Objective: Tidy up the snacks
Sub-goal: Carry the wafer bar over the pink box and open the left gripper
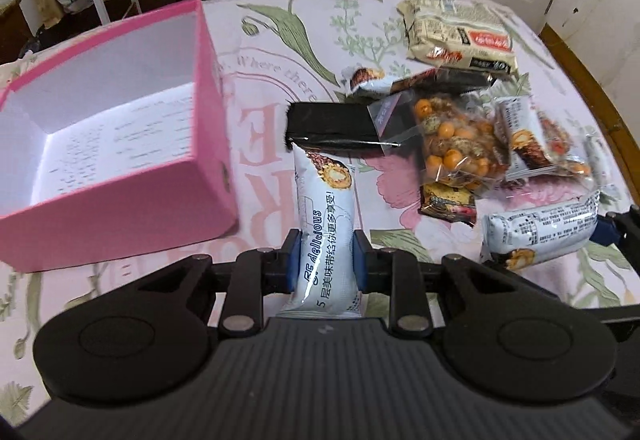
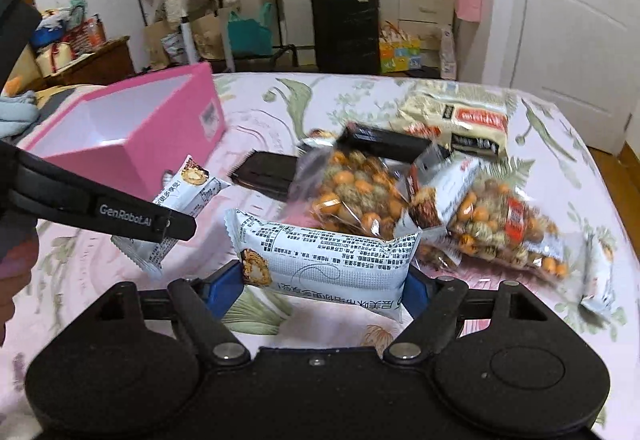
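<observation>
My left gripper [image 1: 326,256] is shut on a white snack bar [image 1: 324,216], held lengthwise above the cloth, right of the open pink box [image 1: 120,196]. The same bar [image 2: 188,196] and left gripper [image 2: 176,226] show in the right wrist view. My right gripper [image 2: 324,286] is shut on a second white snack bar [image 2: 324,260], held crosswise by its ends; this bar [image 1: 540,232] shows at the right in the left wrist view. The pink box [image 2: 168,128], white inside, holds nothing I can see.
A heap of snacks lies on the floral cloth: clear bags of orange nuts [image 1: 456,144] [image 2: 360,196], black packets [image 1: 332,124], more white bars [image 1: 520,136], a beige pack [image 1: 460,36]. The table edge [image 1: 608,120] curves at the right. A black suitcase [image 2: 346,28] stands behind.
</observation>
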`<state>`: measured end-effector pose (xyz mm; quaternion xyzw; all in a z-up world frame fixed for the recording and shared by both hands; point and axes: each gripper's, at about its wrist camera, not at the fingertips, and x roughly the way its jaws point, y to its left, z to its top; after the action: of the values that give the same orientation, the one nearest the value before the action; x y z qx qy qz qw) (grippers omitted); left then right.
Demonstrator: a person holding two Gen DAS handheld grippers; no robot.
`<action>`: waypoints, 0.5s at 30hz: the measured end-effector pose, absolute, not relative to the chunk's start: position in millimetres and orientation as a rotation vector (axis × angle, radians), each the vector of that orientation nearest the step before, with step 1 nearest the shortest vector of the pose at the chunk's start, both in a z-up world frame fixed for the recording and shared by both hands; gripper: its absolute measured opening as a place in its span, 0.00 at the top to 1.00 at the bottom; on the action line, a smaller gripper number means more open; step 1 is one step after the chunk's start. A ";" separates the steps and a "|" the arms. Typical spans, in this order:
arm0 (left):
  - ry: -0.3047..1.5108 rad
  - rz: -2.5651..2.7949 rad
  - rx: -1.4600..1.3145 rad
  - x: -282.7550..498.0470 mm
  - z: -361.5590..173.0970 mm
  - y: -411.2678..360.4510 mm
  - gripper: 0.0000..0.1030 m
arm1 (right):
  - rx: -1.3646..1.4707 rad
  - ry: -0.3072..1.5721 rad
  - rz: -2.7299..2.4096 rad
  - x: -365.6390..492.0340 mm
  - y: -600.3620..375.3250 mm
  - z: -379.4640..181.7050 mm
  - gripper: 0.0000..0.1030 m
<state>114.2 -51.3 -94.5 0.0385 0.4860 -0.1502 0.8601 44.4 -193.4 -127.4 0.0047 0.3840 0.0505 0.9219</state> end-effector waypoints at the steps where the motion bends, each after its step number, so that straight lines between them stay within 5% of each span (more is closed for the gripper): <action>1: 1.017 -0.318 0.079 110.9 -86.8 -46.7 0.76 | 0.006 0.787 0.116 42.5 -191.2 -121.1 0.19; 15: 0.867 -0.258 0.115 84.9 3.6 20.5 0.76 | -0.062 0.728 0.292 43.7 -145.0 -42.7 0.19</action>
<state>84.9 20.5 3.6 0.0556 0.4187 -0.1244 0.8979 43.7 -145.0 -42.7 -0.0302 0.3545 0.1422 0.9237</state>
